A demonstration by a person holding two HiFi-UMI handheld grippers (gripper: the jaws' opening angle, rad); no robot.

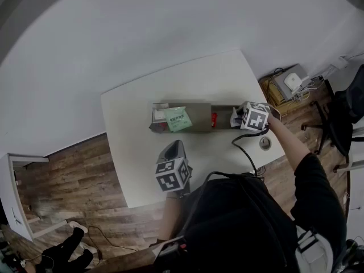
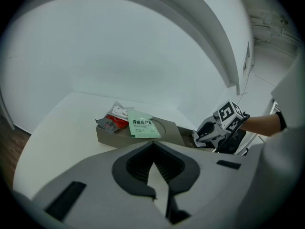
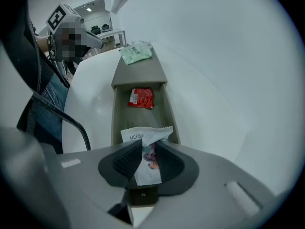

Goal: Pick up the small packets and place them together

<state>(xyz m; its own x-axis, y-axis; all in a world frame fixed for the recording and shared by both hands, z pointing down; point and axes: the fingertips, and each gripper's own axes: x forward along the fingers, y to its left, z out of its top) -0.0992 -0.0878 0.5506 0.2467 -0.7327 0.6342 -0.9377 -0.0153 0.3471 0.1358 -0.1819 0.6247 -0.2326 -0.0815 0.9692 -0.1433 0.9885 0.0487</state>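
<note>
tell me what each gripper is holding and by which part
The right gripper is shut on a white packet, pinching it across its crumpled middle, the zigzag top edge sticking out past the jaws. The left gripper holds nothing.

1. The left gripper (image 1: 176, 147) has a smooth grey moulded shell, dark ribbed pads (image 2: 138, 165) and a white cube (image 1: 172, 175) printed with black square markers.
2. The right gripper (image 1: 236, 119) has the same grey shell and a matching marker cube (image 1: 254, 117); a thin black cable (image 1: 243, 150) runs from it.
3. The person wears a black top (image 1: 239, 220) with a black sleeve (image 1: 318, 186) and a dark wristband (image 2: 281, 120).
</note>
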